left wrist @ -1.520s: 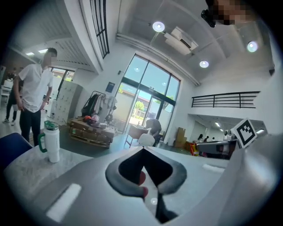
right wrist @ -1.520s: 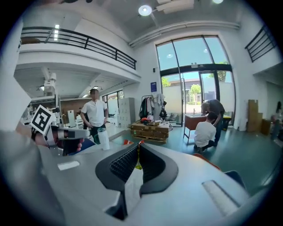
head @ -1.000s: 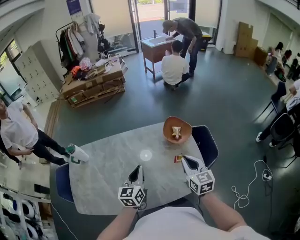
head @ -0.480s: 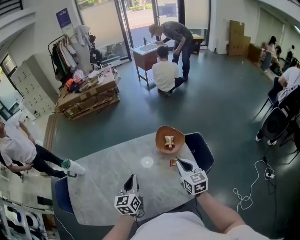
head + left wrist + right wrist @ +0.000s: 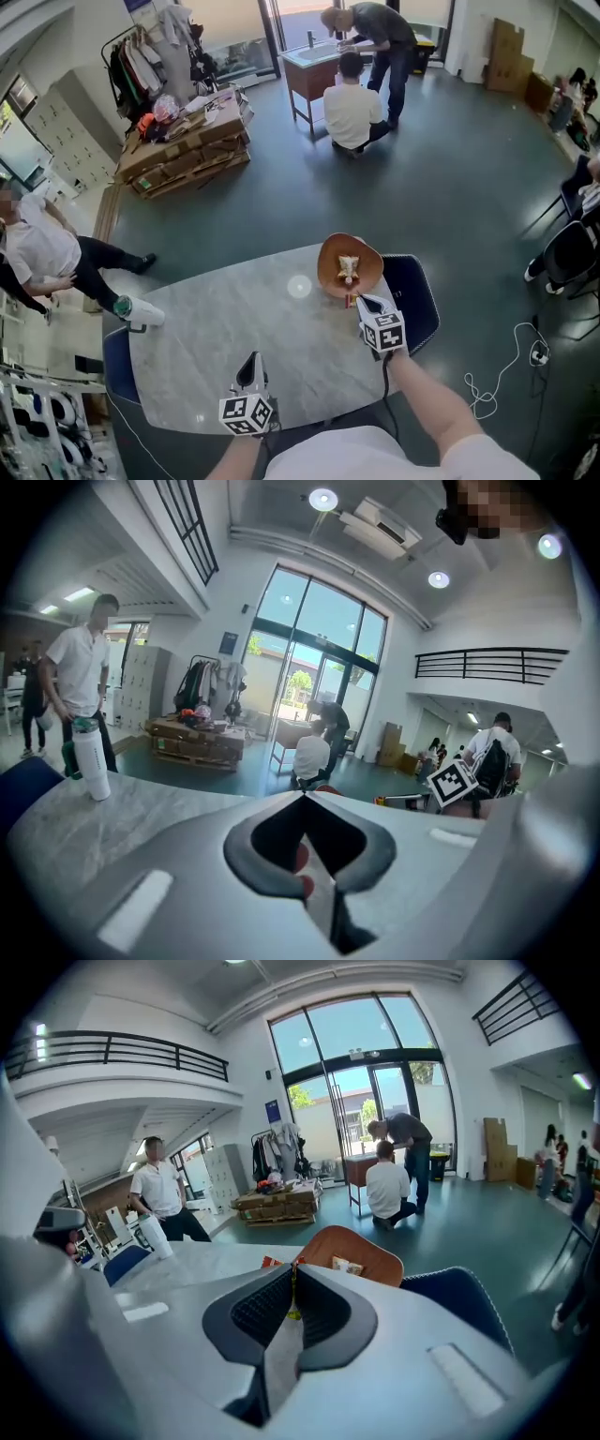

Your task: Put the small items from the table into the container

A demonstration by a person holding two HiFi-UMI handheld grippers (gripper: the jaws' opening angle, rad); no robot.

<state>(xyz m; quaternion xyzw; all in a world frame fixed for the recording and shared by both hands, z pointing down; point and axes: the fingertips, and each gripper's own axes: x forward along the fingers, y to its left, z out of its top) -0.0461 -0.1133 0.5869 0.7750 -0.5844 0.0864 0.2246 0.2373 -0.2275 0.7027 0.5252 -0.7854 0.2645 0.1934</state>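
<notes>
Right gripper view first: the right gripper (image 5: 293,1274) has its jaws pressed nearly together on the red packet (image 5: 270,1262). Only a thin yellow edge shows between the pads and a red corner pokes past the tips, so the rest of the wrapper is hard to read. Head view puts that packet (image 5: 349,301) at the near rim of the orange bowl (image 5: 326,272); whether it hangs over the rim or just short of it, I can't tell. A pale packet (image 5: 350,266) already lies in the bowl. The left gripper (image 5: 251,358) sits low at the near edge of the marble table (image 5: 234,319), and its own view shows its jaws meeting at the tips (image 5: 305,799) with nothing held. A white bottle (image 5: 91,761) stands at the far left of the table, well clear. A blue chair (image 5: 417,295) is tucked behind the bowl. Compared with a second ago, the right gripper has carried the packet forward from mid-table to the bowl, and the left has dropped back slightly
</notes>
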